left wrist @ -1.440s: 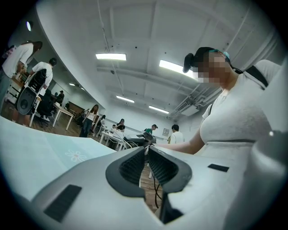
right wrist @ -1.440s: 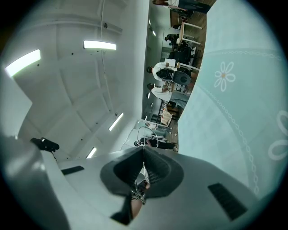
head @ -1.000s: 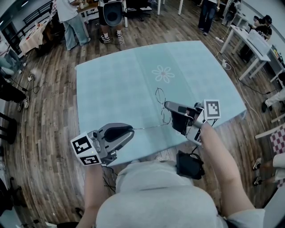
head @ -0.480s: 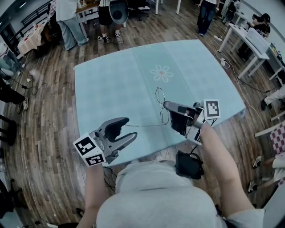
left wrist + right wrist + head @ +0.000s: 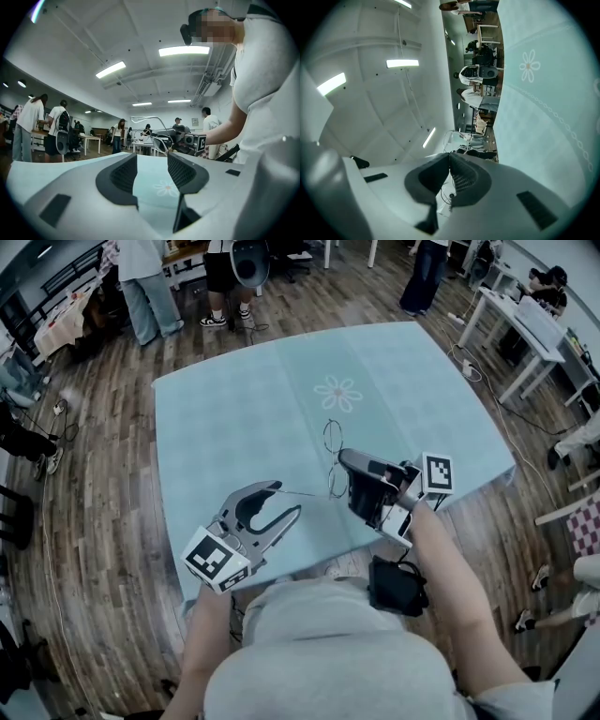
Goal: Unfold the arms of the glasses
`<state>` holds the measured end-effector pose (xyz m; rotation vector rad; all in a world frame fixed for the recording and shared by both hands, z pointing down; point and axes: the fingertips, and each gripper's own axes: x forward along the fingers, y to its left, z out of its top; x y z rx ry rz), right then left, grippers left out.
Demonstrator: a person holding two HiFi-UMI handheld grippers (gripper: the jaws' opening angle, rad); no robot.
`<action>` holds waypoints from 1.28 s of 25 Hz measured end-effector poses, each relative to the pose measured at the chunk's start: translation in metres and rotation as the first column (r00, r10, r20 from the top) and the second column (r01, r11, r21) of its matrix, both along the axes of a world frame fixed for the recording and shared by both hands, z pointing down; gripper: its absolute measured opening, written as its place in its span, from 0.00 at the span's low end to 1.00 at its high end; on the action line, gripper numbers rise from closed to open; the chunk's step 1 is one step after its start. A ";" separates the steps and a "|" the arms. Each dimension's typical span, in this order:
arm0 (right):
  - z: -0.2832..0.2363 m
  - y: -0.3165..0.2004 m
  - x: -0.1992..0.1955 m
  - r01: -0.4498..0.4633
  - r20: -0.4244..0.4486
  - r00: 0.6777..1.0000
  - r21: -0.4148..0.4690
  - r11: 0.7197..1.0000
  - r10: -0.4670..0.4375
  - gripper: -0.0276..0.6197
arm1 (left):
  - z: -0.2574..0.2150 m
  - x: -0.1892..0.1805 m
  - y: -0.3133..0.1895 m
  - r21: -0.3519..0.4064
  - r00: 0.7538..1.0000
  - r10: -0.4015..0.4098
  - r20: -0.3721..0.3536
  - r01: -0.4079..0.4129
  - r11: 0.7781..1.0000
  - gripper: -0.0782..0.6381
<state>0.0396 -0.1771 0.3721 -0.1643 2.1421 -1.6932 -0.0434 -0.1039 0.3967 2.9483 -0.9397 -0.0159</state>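
Jaws of your right gripper (image 5: 345, 461) are clenching the wire glasses (image 5: 334, 438). The left gripper (image 5: 286, 500) jaws, just opening, are empty. You're risking snagging the thin arm (image 5: 302, 493).

Glasses (image 5: 334, 438) over table's (image 5: 234, 418) near edge, at right gripper's (image 5: 344, 459) tips — flower print (image 5: 339, 393) behind them mid-table, people (image 5: 145, 277) beyond far edge.

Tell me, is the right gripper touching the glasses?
Touching. The right gripper view shows the right gripper shut on the thin wire frame of the glasses.
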 end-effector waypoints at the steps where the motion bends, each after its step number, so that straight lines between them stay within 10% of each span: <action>1: 0.001 -0.001 0.000 -0.011 0.012 1.000 -0.011 1.000 0.012 0.06 | 0.000 0.001 -0.001 0.017 1.000 -0.012 -0.002 0.012 1.000 0.39; 15: 0.021 -0.016 0.019 -0.199 0.182 0.951 -0.255 0.946 0.249 0.06 | 0.002 0.026 0.000 0.129 0.994 -0.095 0.052 0.088 0.988 0.32; 32: 0.026 -0.014 0.012 -0.162 0.256 0.932 -0.342 0.926 0.258 0.06 | -0.004 0.048 -0.011 0.210 0.984 -0.131 0.122 0.103 0.972 0.23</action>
